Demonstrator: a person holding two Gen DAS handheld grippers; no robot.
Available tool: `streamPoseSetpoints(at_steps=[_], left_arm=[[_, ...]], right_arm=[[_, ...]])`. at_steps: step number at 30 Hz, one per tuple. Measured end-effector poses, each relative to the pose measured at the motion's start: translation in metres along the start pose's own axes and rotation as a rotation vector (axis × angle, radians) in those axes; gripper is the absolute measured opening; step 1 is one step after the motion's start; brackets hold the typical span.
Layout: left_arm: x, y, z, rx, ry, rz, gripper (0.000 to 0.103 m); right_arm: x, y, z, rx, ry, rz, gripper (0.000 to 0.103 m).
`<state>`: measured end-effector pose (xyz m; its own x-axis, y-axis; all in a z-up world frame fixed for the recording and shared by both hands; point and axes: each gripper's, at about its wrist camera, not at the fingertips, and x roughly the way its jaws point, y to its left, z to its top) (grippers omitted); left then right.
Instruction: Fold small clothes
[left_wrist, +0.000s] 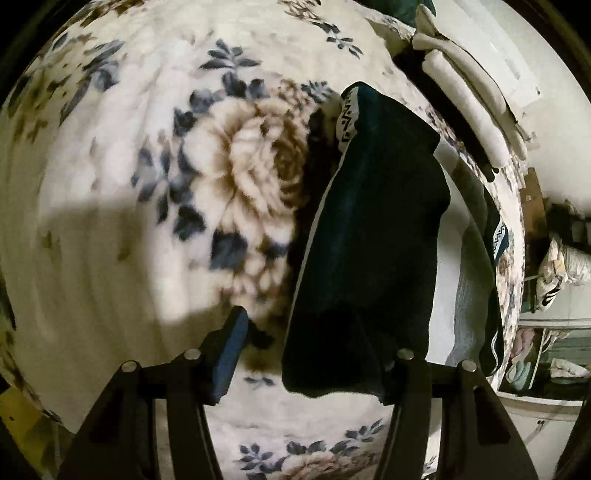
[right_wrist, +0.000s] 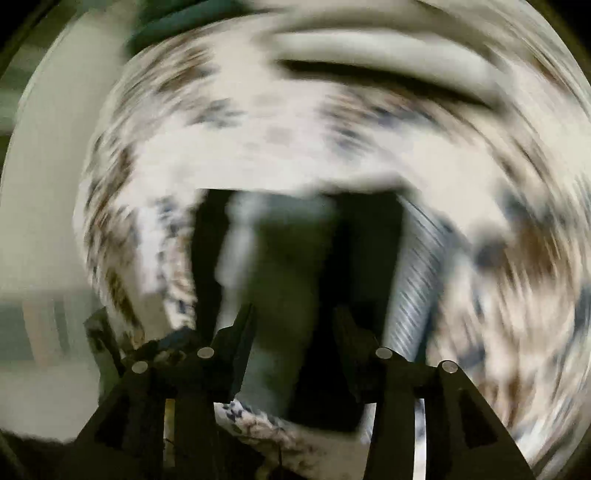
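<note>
A dark green garment (left_wrist: 369, 236) with a white patterned trim hangs over the floral blanket (left_wrist: 147, 184). Its lower edge drapes over the right finger of my left gripper (left_wrist: 314, 350). The left finger (left_wrist: 231, 354) shows bare, and the jaws stand wide apart. In the right wrist view, which is heavily blurred, the same dark garment (right_wrist: 295, 295) lies between the spread fingers of my right gripper (right_wrist: 295, 332). Whether either gripper pinches the cloth is hidden.
Folded cream cloths (left_wrist: 465, 107) and a dark item lie at the far right of the bed. A white and grey striped cloth (right_wrist: 417, 280) lies beside the dark garment. Shelves with clutter (left_wrist: 546, 354) stand beyond the bed's right edge.
</note>
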<state>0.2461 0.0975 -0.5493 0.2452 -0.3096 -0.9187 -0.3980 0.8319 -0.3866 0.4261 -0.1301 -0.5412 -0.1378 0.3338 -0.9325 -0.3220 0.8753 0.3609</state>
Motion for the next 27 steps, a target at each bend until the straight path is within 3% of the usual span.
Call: streamPoseSetpoints(at_steps=[5,8,9,10,11,20,21,22,25,27], left_arm=[[0.000,0.010,-0.005,-0.012,-0.021,-0.029,0.055],[0.004,0.012,-0.003,0.003,-0.034,-0.035,0.055],[0.006,0.013,-0.001,0.003,-0.035,-0.039,0.055],[0.007,0.015,0.000,0.000,-0.037,-0.046,0.055],[0.010,0.015,0.001,-0.004,-0.036,-0.050,0.055],[0.015,0.024,0.002,-0.006,-0.031,-0.098,0.055],[0.015,0.024,0.001,0.000,-0.026,-0.101,0.055],[0.016,0.024,0.001,0.006,-0.022,-0.102,0.055],[0.015,0.025,0.004,0.006,-0.008,-0.106,0.055],[0.010,0.024,0.008,0.004,0.003,-0.113,0.055]], right_arm=[[0.082,0.101,0.083,-0.332,0.110,-0.077,0.046],[0.131,0.125,0.099,-0.441,0.206,-0.140,0.046],[0.149,0.134,0.103,-0.477,0.251,-0.169,0.040],[0.157,0.140,0.100,-0.497,0.271,-0.194,0.021],[0.166,0.145,0.102,-0.511,0.283,-0.212,0.018],[0.146,0.130,0.125,-0.316,0.195,-0.195,0.007],[0.145,0.124,0.129,-0.285,0.188,-0.188,0.000],[0.143,0.120,0.135,-0.266,0.151,-0.212,0.000],[0.152,0.107,0.151,-0.228,0.204,-0.168,0.000],[0.148,0.109,0.149,-0.263,0.187,-0.172,0.001]])
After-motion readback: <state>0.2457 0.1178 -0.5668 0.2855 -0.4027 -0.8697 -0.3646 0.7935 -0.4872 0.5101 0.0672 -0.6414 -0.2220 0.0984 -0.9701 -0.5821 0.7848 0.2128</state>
